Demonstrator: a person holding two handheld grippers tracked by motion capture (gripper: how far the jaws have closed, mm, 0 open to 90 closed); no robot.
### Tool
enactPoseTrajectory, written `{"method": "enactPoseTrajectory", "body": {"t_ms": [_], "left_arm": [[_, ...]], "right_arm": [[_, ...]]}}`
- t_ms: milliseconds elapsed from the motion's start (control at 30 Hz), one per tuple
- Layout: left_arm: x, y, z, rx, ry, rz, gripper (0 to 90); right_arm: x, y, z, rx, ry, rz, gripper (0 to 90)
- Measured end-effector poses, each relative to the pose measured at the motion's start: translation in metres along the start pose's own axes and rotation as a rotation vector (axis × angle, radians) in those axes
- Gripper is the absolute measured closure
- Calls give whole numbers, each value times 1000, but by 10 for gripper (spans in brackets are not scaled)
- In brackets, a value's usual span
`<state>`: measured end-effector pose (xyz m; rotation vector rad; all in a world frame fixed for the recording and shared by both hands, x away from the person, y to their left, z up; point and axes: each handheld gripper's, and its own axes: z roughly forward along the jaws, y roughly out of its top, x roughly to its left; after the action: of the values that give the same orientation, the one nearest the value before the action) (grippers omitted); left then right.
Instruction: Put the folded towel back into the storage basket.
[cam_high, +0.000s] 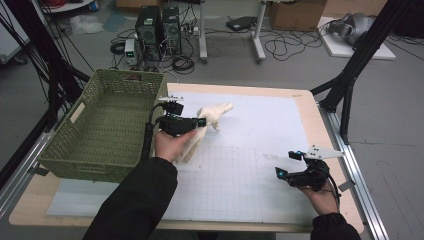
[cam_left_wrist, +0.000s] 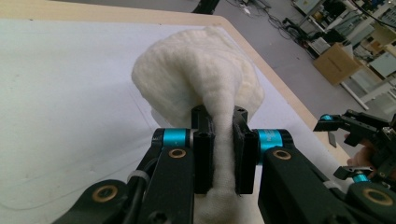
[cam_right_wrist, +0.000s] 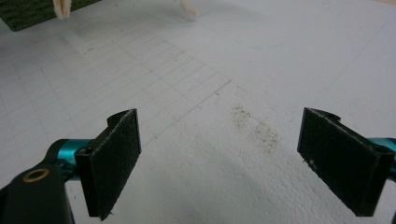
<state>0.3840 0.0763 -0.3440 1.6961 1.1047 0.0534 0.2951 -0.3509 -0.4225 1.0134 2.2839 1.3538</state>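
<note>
From above, my left gripper (cam_high: 200, 121) sits just beside the green woven basket (cam_high: 107, 127), over the white mat (cam_high: 260, 150), its jaws pinched narrow on a cream knitted cloth (cam_high: 212, 116); one end of the cloth pokes out past the jaws toward the middle of the mat, the rest droops below my left hand (cam_high: 170, 144). The left gripper view gives what the high view cannot — the cloth (cam_left_wrist: 201, 79) bunches into a rounded lump beyond the black pads (cam_left_wrist: 204, 161), a thin fold squeezed between them and running down out of frame; far off at the right edge my other gripper (cam_left_wrist: 348, 147) shows too. My right gripper (cam_high: 286, 164) rests near the mat's right side, well apart from the cloth; the right gripper view shows its jaws spread wide with nothing between them — below lie the mat's faint grid (cam_right_wrist: 154, 60) and a patch of dark specks (cam_right_wrist: 257, 126), and a cream scrap of the cloth (cam_right_wrist: 187, 8) hangs at the top edge.
</note>
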Motion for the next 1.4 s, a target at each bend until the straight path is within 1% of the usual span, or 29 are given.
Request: {"method": "enactPoseTrajectory", "body": {"t_ms": [100, 133, 200, 333, 433, 467, 500, 533, 567, 633, 700, 733, 767, 833, 900, 1067, 1133, 1233, 1333, 1400], "left_arm": [[0, 4, -5, -11, -3, -3, 816], [0, 5, -7, -12, -10, -6, 816], [0, 8, -11, -18, 0, 4, 816], [2, 14, -21, -26, 6, -10, 817], [5, 17, -30, -43, -8, -38, 817], [7, 18, -33, -42, -15, -54, 817], [8, 18, -34, -40, -22, -63, 817], [10, 19, -36, -27, -22, -65, 817], [11, 19, -38, -26, -23, -67, 818], [16, 21, -42, -33, -33, -91, 818], [20, 22, -46, -48, -48, -108, 818], [23, 23, -49, -54, -65, -134, 818], [24, 25, -51, -58, -82, -149, 818], [28, 28, -57, -67, -95, -166, 818], [32, 31, -64, -76, -112, -195, 818], [43, 36, -84, -111, -117, -244, 818], [48, 38, -92, -126, -129, -263, 818], [53, 41, -102, -145, -122, -277, 818], [59, 43, -114, -146, -99, -280, 818], [63, 44, -123, -157, -82, -282, 818]], "right_arm": [[0, 0, 1, 3, 1, -3, 126], [0, 0, 1, 2, 1, -3, 126], [0, 0, 1, 4, 4, 0, 126], [-1, 0, 1, 5, 5, 0, 126], [-1, 0, 2, 4, 7, -7, 126], [-1, 0, 2, 5, 6, -8, 126], [0, 1, 2, 6, 7, -8, 126], [0, 1, 2, 7, 6, -9, 126], [0, 1, 3, 5, 6, -12, 126], [-1, 1, 3, 9, 8, -12, 127], [0, 1, 4, 9, 7, -13, 126], [0, 1, 4, 9, 8, -13, 127], [0, 1, 4, 9, 8, -12, 126], [-1, 1, 4, 9, 8, -14, 126], [-1, 1, 4, 11, 10, -12, 126], [-1, 1, 6, 17, 9, -21, 127], [-1, 1, 7, 21, 9, -22, 127], [-1, 1, 8, 27, 7, -26, 127], [-1, 1, 9, 33, 8, -29, 127], [-1, 0, 10, 37, 8, -29, 127]]}}
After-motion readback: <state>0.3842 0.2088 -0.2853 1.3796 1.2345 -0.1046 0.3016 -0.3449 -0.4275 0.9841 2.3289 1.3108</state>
